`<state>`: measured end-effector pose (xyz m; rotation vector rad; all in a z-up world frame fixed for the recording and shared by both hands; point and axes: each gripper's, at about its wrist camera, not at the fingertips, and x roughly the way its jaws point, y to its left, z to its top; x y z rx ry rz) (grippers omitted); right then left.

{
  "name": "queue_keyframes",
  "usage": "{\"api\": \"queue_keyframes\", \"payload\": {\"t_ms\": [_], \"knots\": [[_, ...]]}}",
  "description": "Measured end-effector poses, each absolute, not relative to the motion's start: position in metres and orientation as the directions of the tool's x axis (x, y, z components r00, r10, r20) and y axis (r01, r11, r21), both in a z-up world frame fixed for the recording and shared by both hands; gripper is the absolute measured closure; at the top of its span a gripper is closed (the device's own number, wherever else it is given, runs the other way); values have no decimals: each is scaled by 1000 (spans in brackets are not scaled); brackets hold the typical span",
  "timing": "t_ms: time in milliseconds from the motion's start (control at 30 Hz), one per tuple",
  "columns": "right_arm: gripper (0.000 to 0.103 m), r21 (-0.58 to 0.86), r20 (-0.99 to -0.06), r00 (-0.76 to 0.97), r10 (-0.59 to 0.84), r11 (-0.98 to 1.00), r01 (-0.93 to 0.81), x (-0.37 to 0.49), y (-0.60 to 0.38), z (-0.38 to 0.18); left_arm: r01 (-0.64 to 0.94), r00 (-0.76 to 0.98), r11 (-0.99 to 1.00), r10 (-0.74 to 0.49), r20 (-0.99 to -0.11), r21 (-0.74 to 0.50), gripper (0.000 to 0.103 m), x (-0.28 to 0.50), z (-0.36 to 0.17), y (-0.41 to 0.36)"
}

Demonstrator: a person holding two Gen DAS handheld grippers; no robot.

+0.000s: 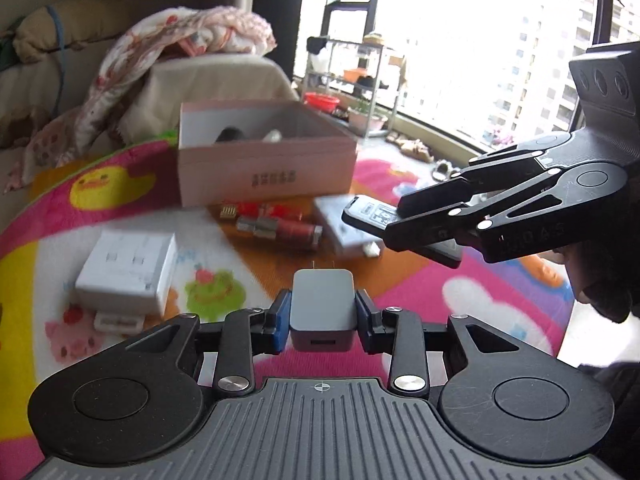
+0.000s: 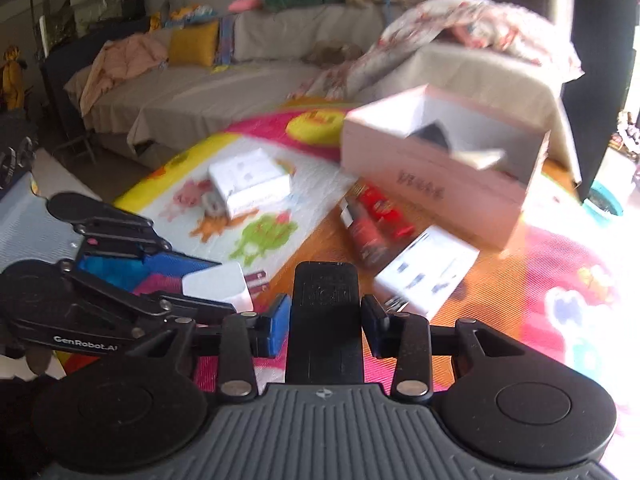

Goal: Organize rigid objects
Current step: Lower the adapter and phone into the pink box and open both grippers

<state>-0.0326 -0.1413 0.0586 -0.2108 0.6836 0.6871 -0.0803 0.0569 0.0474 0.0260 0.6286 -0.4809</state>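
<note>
A grey USB charger (image 1: 322,304) is pinched between the blue pads (image 1: 282,312) of the left gripper (image 1: 322,314), prongs fwd, USB port twd the camera. A black remote (image 2: 325,320) is clamped lengthwise by the right gripper (image 2: 326,326), held above the mat; in the left wrist view the same remote (image 1: 370,216) is seen sticking out past the fingertips. Both items are carried in the air, well short of the pink box (image 1: 266,160), which sits open-topped on the cartoon play mat (image 1: 120,184) w/ a couple of items already inside (blurred, can't be IDed).

Step in hand, prob.: both items to be dropped in the box. Approach is best made from above the near wall, one gripper at a time so the two aren't crowded over the opening. Release should be low, inside the rim, so nothing bounces out. The red bottles (image 1: 280,226) and white boxes (image 1: 128,272) in front should be cleared w/o contact.
</note>
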Motion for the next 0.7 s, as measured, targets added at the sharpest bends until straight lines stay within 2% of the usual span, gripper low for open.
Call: {"api": "queue_keyframes", "payload": {"t_ms": [167, 233, 300, 400, 533, 700], "knots": [[65, -47, -472, 744, 472, 830, -556, -9, -165, 121, 464, 800, 886, -422, -427, -7, 66, -29, 120, 53], [65, -58, -425, 784, 452, 851, -522, 12, -168, 138, 457, 814, 889, -432, -388, -31, 66, 8, 140, 54], [65, -58, -410, 804, 431, 867, -494, 37, -166, 148, 433, 818, 899, -425, -388, -72, 66, 51, 146, 56], [65, -58, -423, 823, 379, 895, -442, 83, -160, 149, 374, 812, 918, -393, -431, -132, 66, 111, 135, 56], [65, 38, -510, 771, 381, 906, -422, 149, -155, 131, 315, 784, 919, -393, -481, -237, 66, 168, 108, 65], [65, 84, -586, 723, 366, 915, -395, 212, -134, 98, 295, 752, 912, -406, -520, -285, 66, 215, 81, 73]]}}
